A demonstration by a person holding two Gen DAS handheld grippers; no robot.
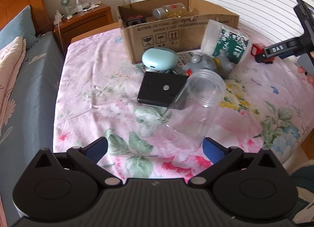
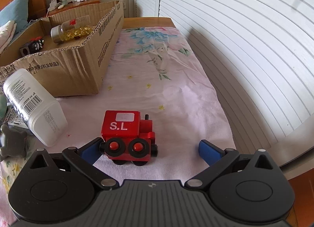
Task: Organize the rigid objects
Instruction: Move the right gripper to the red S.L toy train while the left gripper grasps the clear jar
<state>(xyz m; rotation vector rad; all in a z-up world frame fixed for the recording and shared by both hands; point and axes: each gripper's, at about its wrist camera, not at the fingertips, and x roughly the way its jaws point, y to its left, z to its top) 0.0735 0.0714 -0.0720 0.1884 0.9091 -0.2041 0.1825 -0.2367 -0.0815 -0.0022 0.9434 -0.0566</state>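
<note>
Left gripper (image 1: 155, 149) and right gripper (image 2: 149, 150) gape (2 spread wide).

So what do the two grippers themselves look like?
Both the left gripper and right gripper match: black ribbed bodies, round side housings, silver pivot pins, angled black linkages, blue finger pads. Seen from the left camera, the right unit carries a "DAS" label.

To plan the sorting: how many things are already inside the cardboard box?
2 show. A bottle of yellow beads lies on its side at the back; a small black block sits at the box's left end. The near wall may hide more.
</note>
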